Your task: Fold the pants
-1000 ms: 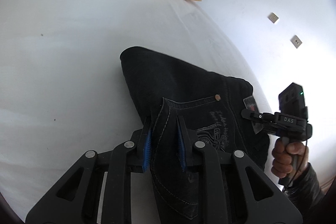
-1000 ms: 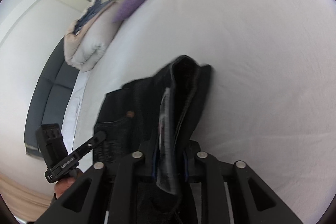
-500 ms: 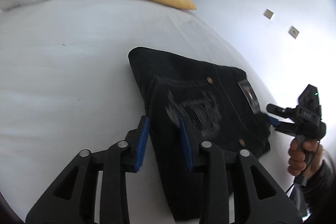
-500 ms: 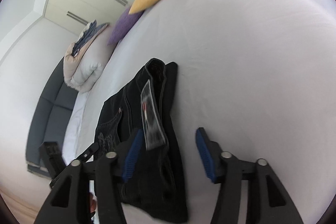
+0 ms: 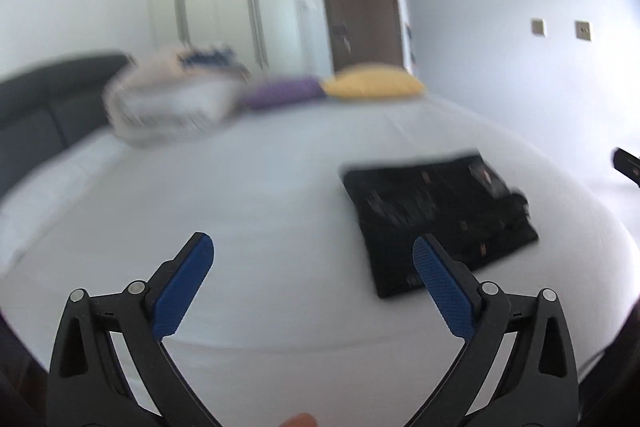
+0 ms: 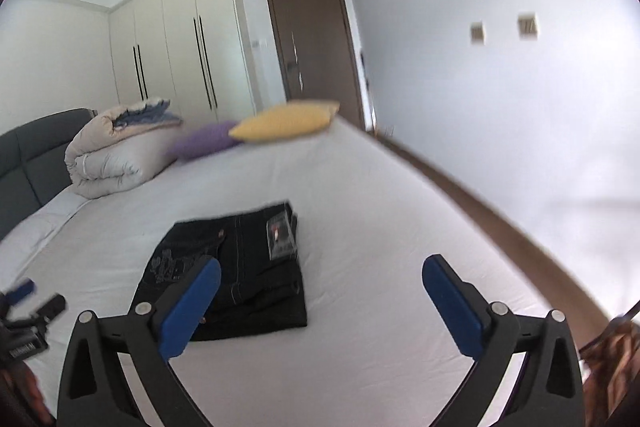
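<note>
The black jeans (image 6: pixel 240 267) lie folded into a compact rectangle on the white bed sheet (image 6: pixel 380 219), with a label on the waistband facing up. In the left wrist view the folded jeans (image 5: pixel 436 215) sit to the right of centre, blurred. My left gripper (image 5: pixel 312 247) hangs over bare sheet, its blue-padded jaws still opening wide, nothing between them. My right gripper (image 6: pixel 320 267) is raised and pulled back from the jeans, its jaws also opening, nothing between them. The left gripper (image 6: pixel 28 303) shows at the lower left of the right wrist view.
A rolled duvet (image 6: pixel 112 155), a purple pillow (image 6: pixel 204 145) and a yellow pillow (image 6: pixel 284 121) lie at the head of the bed. A dark headboard (image 6: pixel 28 155) stands at the left. Wardrobe doors and a brown door (image 6: pixel 316 43) are behind. The bed's right edge meets wooden floor (image 6: pixel 500 211).
Both grippers let go of the jeans, opened wide, and drew back and up. The jeans now lie flat and folded on the sheet. Both views tilted up to show the room.
</note>
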Demonstrator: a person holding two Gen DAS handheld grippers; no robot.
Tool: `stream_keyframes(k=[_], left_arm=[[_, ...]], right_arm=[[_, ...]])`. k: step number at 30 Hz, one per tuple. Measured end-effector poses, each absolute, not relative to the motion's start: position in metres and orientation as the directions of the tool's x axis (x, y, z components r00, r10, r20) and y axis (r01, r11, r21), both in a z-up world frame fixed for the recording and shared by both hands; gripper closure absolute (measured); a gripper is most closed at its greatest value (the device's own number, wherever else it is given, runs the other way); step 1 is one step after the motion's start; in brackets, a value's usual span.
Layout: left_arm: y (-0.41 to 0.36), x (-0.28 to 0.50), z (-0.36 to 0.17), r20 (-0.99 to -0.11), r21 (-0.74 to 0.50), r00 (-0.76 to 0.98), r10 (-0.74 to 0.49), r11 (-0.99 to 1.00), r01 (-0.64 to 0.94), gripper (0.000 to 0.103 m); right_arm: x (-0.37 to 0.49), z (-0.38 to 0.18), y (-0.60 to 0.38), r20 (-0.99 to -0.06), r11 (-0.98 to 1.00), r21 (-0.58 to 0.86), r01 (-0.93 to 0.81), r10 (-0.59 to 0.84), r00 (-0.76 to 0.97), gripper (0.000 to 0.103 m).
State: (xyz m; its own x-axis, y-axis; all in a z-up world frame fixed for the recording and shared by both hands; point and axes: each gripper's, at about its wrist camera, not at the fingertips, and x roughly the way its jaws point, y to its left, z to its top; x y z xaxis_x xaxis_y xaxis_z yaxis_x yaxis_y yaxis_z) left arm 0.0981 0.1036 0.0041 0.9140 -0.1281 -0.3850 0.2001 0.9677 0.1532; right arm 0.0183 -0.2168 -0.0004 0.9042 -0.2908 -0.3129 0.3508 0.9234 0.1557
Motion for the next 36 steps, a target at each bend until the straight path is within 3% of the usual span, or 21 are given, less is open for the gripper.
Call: stream_keyframes(k=[3, 5, 10, 19, 27, 36], left_arm=[[0.108, 0.063, 0.036, -0.266, 0.191, 0.960, -0.087, 0.971, 0.141, 0.000], [0.107, 0.050, 0.049, -0.237, 0.223, 0.971, -0.037, 0.971, 0.091, 0.000], [0.101, 0.030, 0.054, -0.312, 0.197, 0.946, -0.084, 0.969, 0.151, 0.000], [0.078, 0.038, -0.003, -0.617, 0.044, 0.766, -0.179, 0.964, 0.261, 0.000], [0.075, 0.048, -0.032, -0.672, 0.010, 0.725, -0.152, 0.977, 0.214, 0.000], [0.089, 0.078, -0.055, -0.703, 0.004, 0.701, -0.117, 0.986, 0.168, 0.000]], right_arm=[[-0.004, 0.026, -0.209, -0.229, 0.922, 0.142, 0.361, -0.324, 0.918, 0.000], [-0.019, 0.043, -0.210, -0.190, 0.917, 0.164, 0.363, -0.332, 0.924, 0.000], [-0.042, 0.072, -0.211, -0.176, 0.914, 0.216, 0.343, -0.310, 0.934, 0.000], [-0.039, 0.060, -0.203, -0.366, 0.936, 0.202, 0.290, -0.202, 0.909, 0.000], [-0.037, 0.037, -0.191, -0.386, 0.936, 0.148, 0.319, -0.242, 0.890, 0.000], [-0.009, 0.006, -0.174, -0.543, 0.956, 0.083, 0.281, -0.193, 0.817, 0.000]])
